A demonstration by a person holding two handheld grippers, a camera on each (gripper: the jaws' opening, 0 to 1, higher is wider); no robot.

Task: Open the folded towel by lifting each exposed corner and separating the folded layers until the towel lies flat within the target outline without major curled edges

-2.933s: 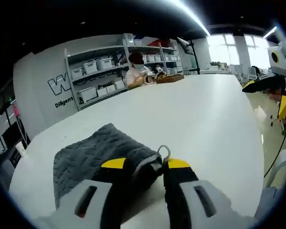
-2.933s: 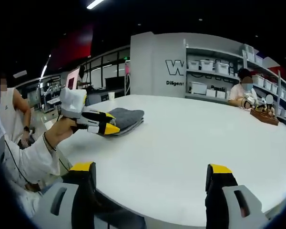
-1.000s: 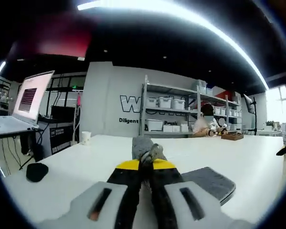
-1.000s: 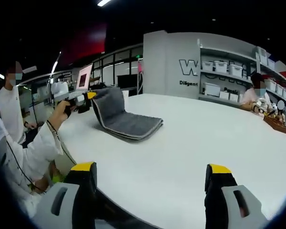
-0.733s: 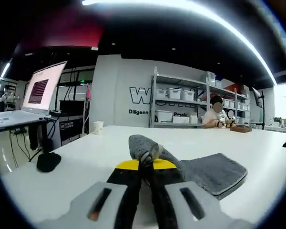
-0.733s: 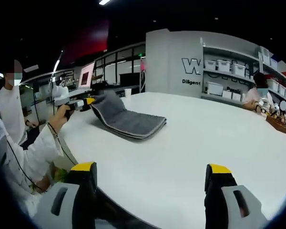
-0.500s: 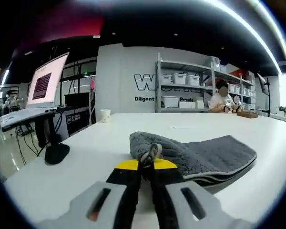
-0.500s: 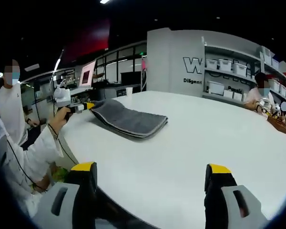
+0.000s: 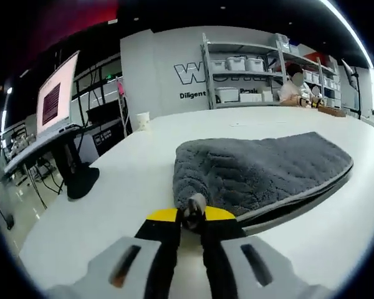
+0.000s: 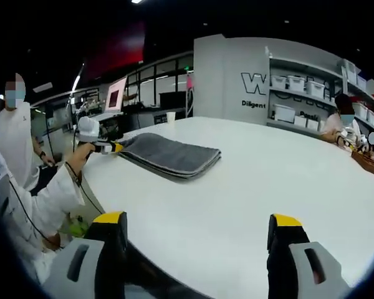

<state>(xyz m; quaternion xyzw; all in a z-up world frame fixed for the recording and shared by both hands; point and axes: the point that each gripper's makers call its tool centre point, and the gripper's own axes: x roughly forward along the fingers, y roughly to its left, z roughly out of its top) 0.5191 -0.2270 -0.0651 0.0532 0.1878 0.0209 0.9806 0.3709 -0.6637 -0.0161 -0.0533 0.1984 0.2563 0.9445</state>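
left gripper (image 9: 192, 215) down low at the near edge of the white tabletop (image 9: 143, 156), yellow-tipped jaws pinched together on a pale-edged corner of the grey towel (image 9: 262, 168). the towel lies on the tabletop right ahead of it, quilted wavy texture up, layers stacked along the right-hand side with a light trim showing. over in the right gripper view, the towel (image 10: 171, 154) sits far left on the tabletop (image 10: 249, 187), well apart from the right gripper (image 10: 196, 225), whose jaws stand wide apart over bare surface holding nothing. the left gripper (image 10: 107, 147) shows there too, at the towel's left end, in a hand (image 10: 82, 152). on the back wall (image 9: 162, 68), big letters start with "w", the rest hidden by shelving (image 9: 249, 75); smaller writing below begins "diligent". a monitor (image 9: 55, 96) stands left, text unreadable.
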